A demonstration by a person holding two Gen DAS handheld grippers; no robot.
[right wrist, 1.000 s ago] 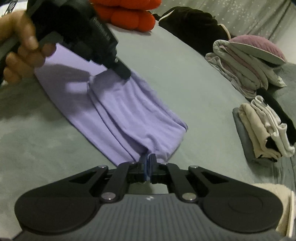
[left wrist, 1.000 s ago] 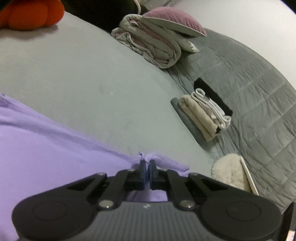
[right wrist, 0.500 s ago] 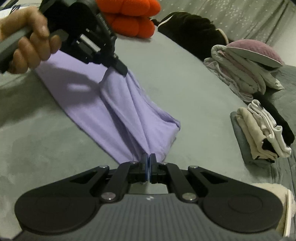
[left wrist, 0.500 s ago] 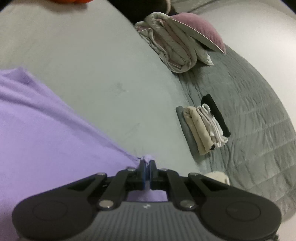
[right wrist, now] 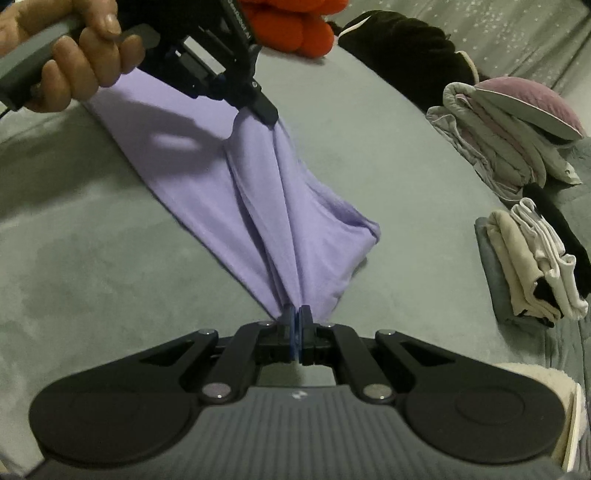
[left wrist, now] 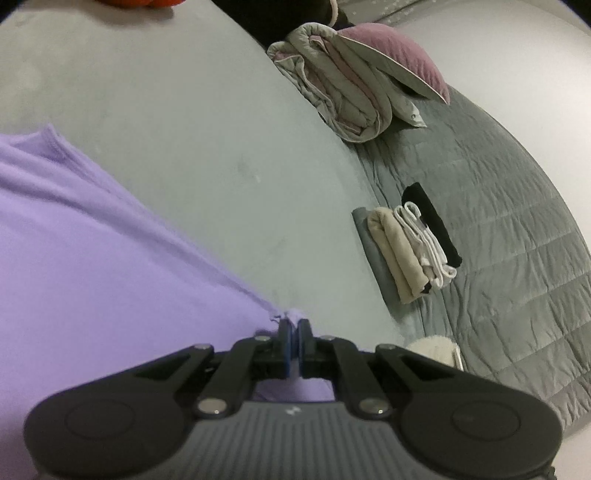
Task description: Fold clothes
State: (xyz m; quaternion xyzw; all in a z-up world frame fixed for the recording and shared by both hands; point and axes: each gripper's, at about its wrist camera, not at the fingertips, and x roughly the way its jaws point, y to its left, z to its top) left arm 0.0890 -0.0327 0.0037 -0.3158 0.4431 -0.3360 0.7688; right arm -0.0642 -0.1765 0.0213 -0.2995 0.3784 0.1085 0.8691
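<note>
1. Left wrist view: the left hand-held gripper [left wrist: 294, 338] is clamped tight on a corner of the purple garment [left wrist: 92, 266]; the cloth runs off toward the left side of the bed [left wrist: 177, 122], partly lifted; a stack of folded clothes [left wrist: 406, 247] sits well apart, where the smooth cover meets the grey quilt [left wrist: 498, 206]; a rolled duvet [left wrist: 343, 92] with a mauve pillow [left wrist: 399, 55] lies toward the far edge.

2. Right wrist view: the right hand-held gripper [right wrist: 295, 326] pinches the near end of the purple garment [right wrist: 280, 206]; the left hand-held gripper [right wrist: 267, 110], held by a hand [right wrist: 74, 59], grips the far end; the cloth is stretched between them in long pleats, its middle resting on the bed [right wrist: 92, 258]; an orange cushion [right wrist: 295, 26] lies at the far edge.

3. Risks, as I judge them: both grips take only a little fabric, so more tension could pull a corner free; the bunched pleats could be folded in as creases; uneven lowering could skew the edges.
</note>
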